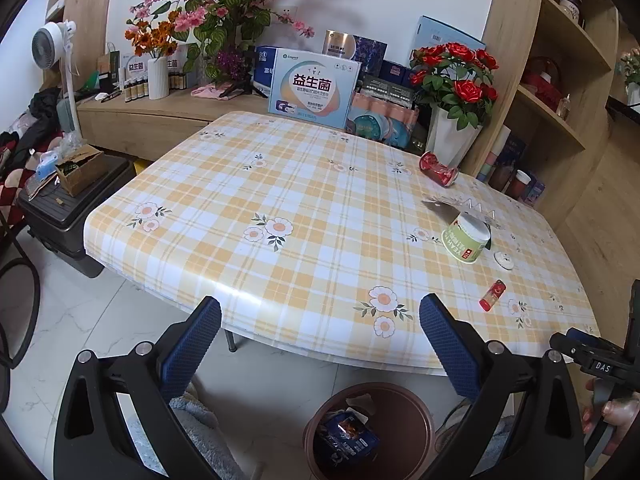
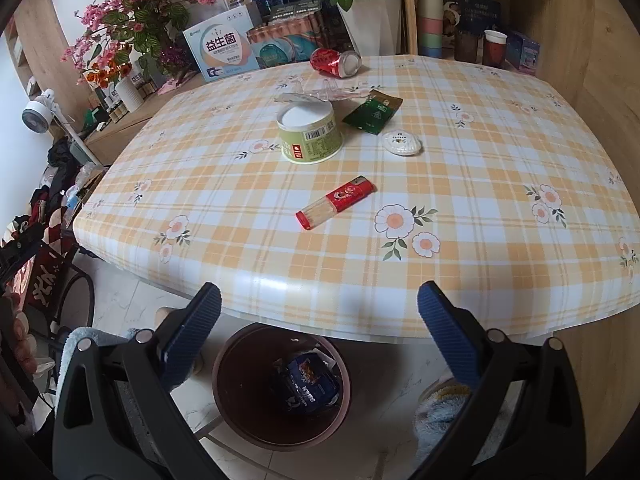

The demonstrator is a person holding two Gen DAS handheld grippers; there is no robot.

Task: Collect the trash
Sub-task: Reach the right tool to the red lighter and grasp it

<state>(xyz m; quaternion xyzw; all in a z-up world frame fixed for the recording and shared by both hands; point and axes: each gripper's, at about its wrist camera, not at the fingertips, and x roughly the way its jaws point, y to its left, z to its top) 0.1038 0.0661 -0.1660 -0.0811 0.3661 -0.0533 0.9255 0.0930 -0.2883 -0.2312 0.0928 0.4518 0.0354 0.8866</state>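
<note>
Both tools released & empty: left tool (image 1: 320,344), right tool (image 2: 319,334), held at near worktop (image 2: 500,152) edge over the bin (image 2: 224,412) so drops go straight in. Trash w/ toothpick tube (image 2: 335,202) nearest, green cup (image 2: 310,134), packet (image 2: 373,114), red can (image 2: 335,63) at far edge.

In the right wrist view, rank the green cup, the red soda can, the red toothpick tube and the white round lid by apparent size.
Largest to smallest as they look:
1. green cup
2. red toothpick tube
3. red soda can
4. white round lid

The can lies farthest from the camera, so its place against the tube is unsure.
</note>
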